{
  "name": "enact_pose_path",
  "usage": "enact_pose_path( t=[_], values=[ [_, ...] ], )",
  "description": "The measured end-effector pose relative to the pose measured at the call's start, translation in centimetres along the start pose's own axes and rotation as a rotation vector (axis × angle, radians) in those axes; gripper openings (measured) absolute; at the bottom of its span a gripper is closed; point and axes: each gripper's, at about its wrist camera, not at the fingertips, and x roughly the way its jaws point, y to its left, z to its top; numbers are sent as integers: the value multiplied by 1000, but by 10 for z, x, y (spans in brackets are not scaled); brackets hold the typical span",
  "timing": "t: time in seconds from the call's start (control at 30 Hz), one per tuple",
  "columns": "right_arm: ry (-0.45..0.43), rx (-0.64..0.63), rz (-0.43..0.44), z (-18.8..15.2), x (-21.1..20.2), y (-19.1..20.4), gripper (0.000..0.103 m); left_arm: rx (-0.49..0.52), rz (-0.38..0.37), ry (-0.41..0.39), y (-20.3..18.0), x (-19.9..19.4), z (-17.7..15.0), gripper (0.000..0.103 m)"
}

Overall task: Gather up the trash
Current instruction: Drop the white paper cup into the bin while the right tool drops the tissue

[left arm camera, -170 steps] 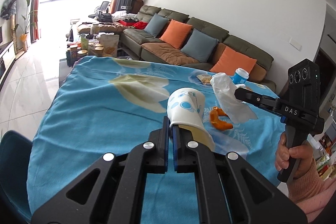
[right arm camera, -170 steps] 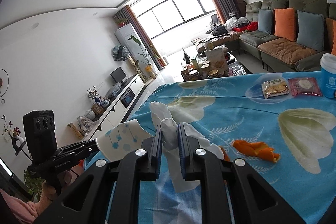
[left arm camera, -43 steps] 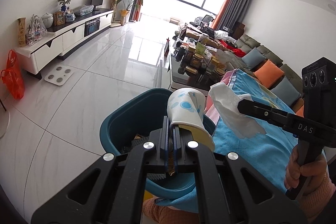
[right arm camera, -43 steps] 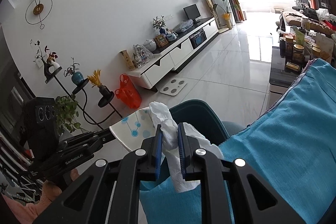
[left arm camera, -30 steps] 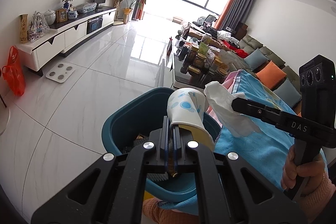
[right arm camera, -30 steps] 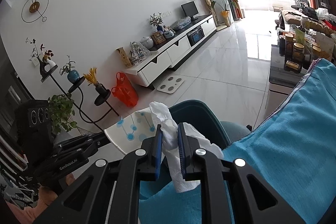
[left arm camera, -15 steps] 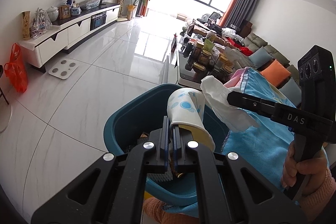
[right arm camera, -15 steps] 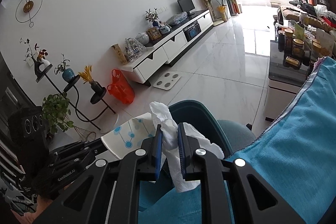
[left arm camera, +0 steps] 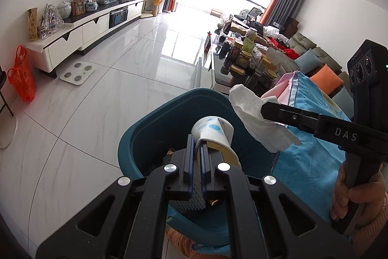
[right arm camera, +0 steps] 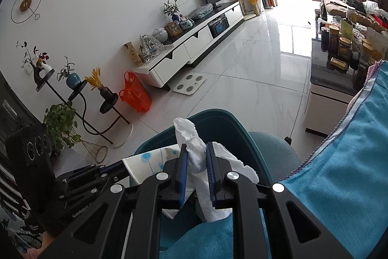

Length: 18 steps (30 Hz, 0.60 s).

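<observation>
- Left tool (left arm camera: 197,146): jaws narrow, clamped on the wall of a white paper cup (left arm camera: 213,131) with blue dots; cup sits over the teal bin (left arm camera: 155,128).
- Right tool (right arm camera: 196,157): clamped on a crumpled white tissue (right arm camera: 194,152); in the left wrist view the tissue hangs at 2 o'clock from the cup, above the bin rim.
- Blue cloth-covered bench (right arm camera: 351,162) at 3 o'clock of the bin, just beside it.

A squashed white paper cup (left arm camera: 213,135) and crumpled white tissue (right arm camera: 197,159) hang above the teal bin (left arm camera: 155,128).
</observation>
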Motion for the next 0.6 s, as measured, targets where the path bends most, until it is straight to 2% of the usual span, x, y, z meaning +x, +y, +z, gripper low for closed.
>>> enact_pose_path(
  t=[0.6],
  values=[
    [57, -12, -35, 7, 15, 5, 15, -11, 20, 32, -4, 37, 1, 5]
  ],
)
